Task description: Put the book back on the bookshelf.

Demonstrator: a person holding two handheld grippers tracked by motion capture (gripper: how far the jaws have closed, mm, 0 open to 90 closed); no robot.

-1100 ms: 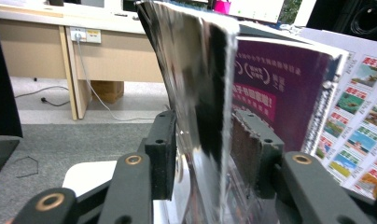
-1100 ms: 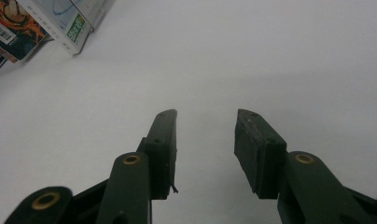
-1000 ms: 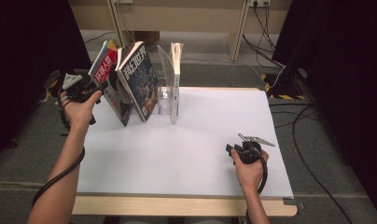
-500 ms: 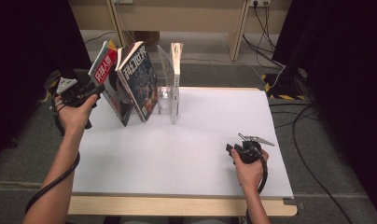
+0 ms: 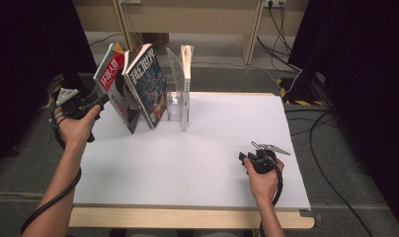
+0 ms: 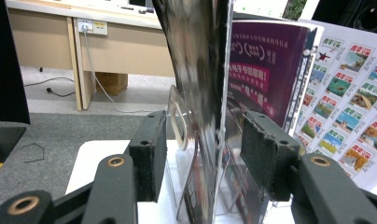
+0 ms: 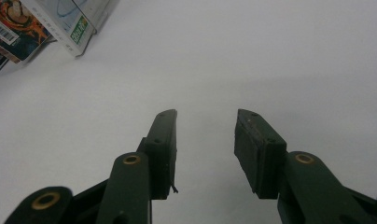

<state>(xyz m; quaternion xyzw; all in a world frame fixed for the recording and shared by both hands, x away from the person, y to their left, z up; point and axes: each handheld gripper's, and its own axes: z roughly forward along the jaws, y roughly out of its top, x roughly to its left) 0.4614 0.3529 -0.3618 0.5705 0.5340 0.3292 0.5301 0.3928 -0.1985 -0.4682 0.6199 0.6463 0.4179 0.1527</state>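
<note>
Meanwhile, a magazine (image 6: 203, 93) at the counter's (image 5: 197, 168) far-left corner is straddled by the spread left tongs (image 6: 203, 161); the right tongs (image 7: 205, 144) are held agape near the right edge.

The table (image 5: 197, 163) has a matt white top with a pale wood front edge. The magazines (image 5: 147, 84) have glossy paper covers. The rack (image 5: 174, 101) looks like clear, shiny plastic. The left gripper (image 6: 203, 158) has rough, matt black pads (image 6: 266, 154) with brass-coloured rivets.

Three magazines (image 5: 143, 86) in one clear rack (image 5: 174, 101) — two grippers (image 5: 259, 159) — one table (image 5: 197, 158).
</note>
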